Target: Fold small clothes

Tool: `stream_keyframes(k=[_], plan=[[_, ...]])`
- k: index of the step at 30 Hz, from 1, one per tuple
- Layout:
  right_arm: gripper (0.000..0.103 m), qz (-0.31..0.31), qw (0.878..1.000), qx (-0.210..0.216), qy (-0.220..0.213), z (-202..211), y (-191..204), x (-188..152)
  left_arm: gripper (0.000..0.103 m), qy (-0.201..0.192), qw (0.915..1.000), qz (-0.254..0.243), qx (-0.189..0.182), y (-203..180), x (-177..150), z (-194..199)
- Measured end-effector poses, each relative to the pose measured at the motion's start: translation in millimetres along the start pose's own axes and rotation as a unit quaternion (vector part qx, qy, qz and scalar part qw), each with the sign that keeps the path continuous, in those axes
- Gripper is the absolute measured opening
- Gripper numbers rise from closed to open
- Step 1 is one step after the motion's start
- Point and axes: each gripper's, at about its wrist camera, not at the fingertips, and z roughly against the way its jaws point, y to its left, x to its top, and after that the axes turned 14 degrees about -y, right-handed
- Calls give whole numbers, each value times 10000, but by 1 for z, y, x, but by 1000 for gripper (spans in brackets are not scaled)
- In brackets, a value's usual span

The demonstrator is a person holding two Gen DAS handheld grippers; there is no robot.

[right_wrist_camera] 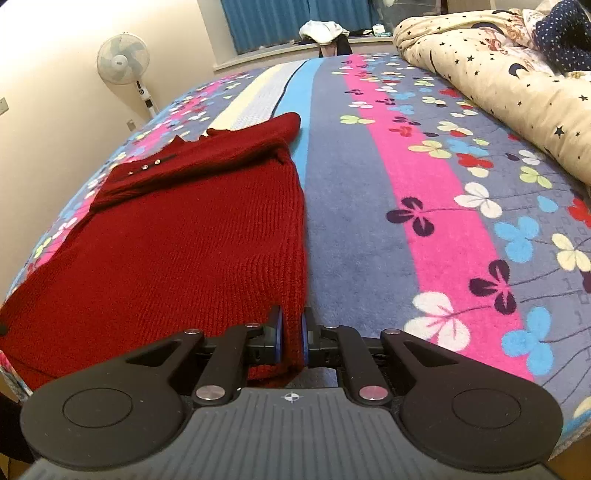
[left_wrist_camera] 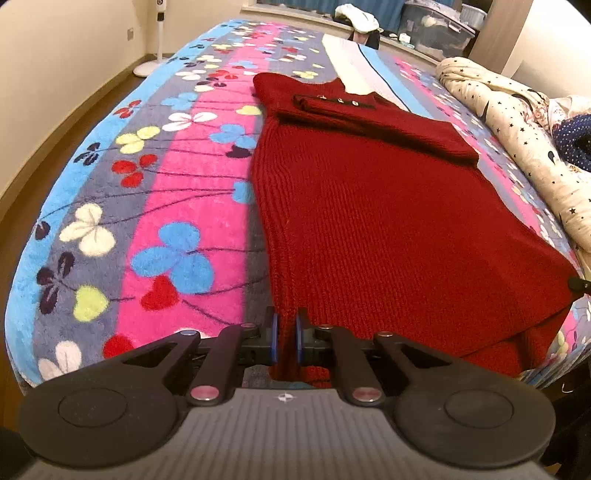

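Note:
A dark red knitted sweater (left_wrist_camera: 388,206) lies flat on the flowered bed blanket, sleeves folded across its chest near the small buttons (left_wrist_camera: 340,100). My left gripper (left_wrist_camera: 286,338) is shut on the sweater's near left hem corner. In the right wrist view the sweater (right_wrist_camera: 177,251) fills the left half, and my right gripper (right_wrist_camera: 291,339) is shut on its near right hem corner. The tip of the right gripper (left_wrist_camera: 578,284) shows at the far right edge of the left wrist view.
A bunched cream star-print quilt (right_wrist_camera: 498,85) lies along the right side of the bed. A white standing fan (right_wrist_camera: 123,62) stands by the wall at left. Clothes (right_wrist_camera: 323,31) and storage boxes (left_wrist_camera: 436,26) sit on the window ledge beyond the bed.

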Motion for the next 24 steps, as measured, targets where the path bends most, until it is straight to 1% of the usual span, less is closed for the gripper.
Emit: stream_keyframes(k=[5, 15, 22, 24], plan=[[10, 42, 9998, -119, 141, -8, -1, -5, 9, 17, 10000, -49, 76, 0, -5, -3], [10, 81, 9997, -193, 144, -10, 1, -8, 9, -8, 9999, -110, 62, 0, -8, -3], [10, 113, 9994, -259, 179, -11, 5, -10, 9, -84, 9999, -62, 19, 1, -8, -1], [10, 99, 9996, -256, 99, -9, 6, -9, 9, -130, 9999, -29, -7, 1, -7, 1]])
